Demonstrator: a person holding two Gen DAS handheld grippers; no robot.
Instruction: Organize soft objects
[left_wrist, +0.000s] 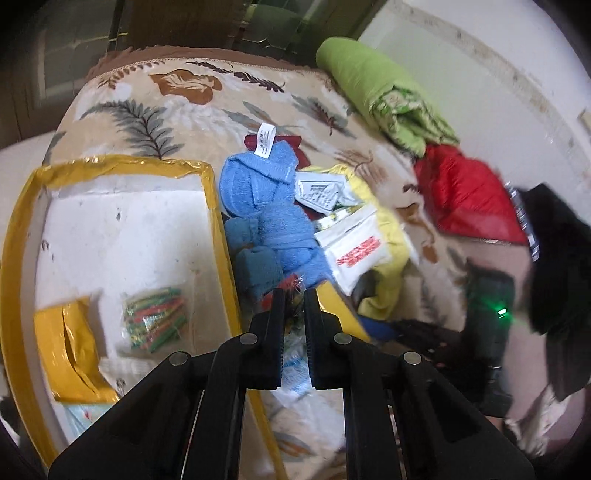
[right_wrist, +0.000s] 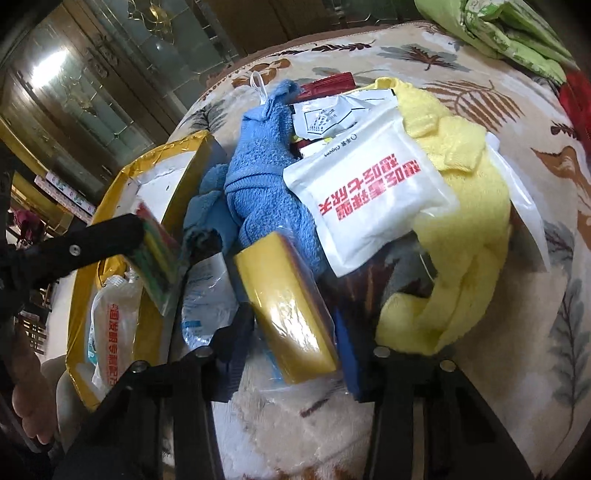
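Observation:
A pile of soft things lies on a leaf-patterned blanket: a blue towel (left_wrist: 269, 206) (right_wrist: 266, 177), a yellow towel (left_wrist: 384, 258) (right_wrist: 461, 229), a white packet with red print (left_wrist: 354, 251) (right_wrist: 365, 192), and a wrapped yellow sponge (right_wrist: 288, 306). My left gripper (left_wrist: 294, 295) (right_wrist: 147, 243) is shut on a clear bag of red-green strips (right_wrist: 159, 254), held over the box edge. My right gripper (right_wrist: 291, 354) straddles the yellow sponge, jaws wide apart; whether the pads touch it is unclear.
A yellow-rimmed white box (left_wrist: 118, 229) (right_wrist: 122, 177) stands left of the pile, holding a bag of coloured strips (left_wrist: 155, 317) and gold wrapping (left_wrist: 74, 350). A green quilt (left_wrist: 380, 92), a red cloth (left_wrist: 465, 199) and dark clothing (left_wrist: 554, 251) lie to the right.

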